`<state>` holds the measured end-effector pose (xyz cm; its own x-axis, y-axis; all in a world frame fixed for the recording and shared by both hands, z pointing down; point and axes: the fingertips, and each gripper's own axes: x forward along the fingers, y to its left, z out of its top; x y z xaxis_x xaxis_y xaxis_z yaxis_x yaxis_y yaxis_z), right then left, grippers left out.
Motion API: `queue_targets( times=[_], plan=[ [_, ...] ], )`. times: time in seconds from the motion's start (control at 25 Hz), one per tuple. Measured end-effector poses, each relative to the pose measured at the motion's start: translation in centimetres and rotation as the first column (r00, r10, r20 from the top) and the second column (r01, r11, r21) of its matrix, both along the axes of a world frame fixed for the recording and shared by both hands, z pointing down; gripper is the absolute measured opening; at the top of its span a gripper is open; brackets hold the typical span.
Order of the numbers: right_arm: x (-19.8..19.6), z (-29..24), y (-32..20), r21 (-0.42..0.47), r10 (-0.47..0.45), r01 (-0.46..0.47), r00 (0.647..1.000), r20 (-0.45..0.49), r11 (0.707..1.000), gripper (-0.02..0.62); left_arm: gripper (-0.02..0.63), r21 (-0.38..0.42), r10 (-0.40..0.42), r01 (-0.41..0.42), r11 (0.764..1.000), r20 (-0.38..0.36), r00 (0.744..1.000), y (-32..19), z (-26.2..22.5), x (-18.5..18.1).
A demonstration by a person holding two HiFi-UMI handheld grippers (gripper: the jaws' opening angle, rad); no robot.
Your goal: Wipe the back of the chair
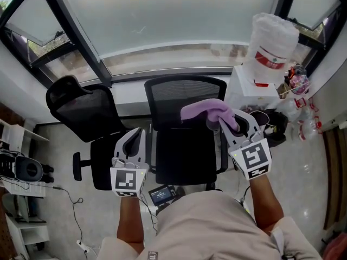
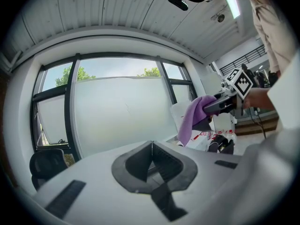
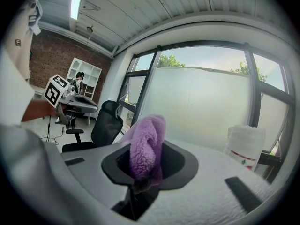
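**Two hand-held grippers, wiping not yet begun**

The right hand-held gripper (image 1: 225, 124) is clamped on the purple cloth (image 1: 209, 111), held over the middle chair (image 1: 187, 145). Its mesh back (image 1: 181, 93) looks untouched. The left hand-held gripper (image 1: 136, 137), jaws together, holds nothing. All wiping remains.

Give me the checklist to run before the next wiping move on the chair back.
1. Cloth clamped in the right gripper: ok, the jaws are closed on its bunched end.
2. Left gripper free: ok, jaws shut on nothing.
3. Cloth against the chair back: not ok, in the left gripper view it hangs free in the air.
4. Chair back bare: ok, nothing hangs or lies on the mesh.
5. Room on the left: cannot tell, the second chair stands close beside it.
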<state>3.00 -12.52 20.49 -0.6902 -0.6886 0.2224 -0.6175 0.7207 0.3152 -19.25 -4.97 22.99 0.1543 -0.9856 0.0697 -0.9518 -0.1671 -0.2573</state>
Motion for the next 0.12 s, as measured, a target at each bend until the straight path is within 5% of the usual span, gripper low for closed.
queue_targets(
  times=[0.12],
  plan=[
    [0.11, 0.01, 0.31, -0.009, 0.003, -0.003, 1.000, 0.000, 1.000, 0.077, 0.009, -0.001, 0.002, -0.002, 1.000, 0.001, 1.000, 0.31, 0.08, 0.10]
  ],
)
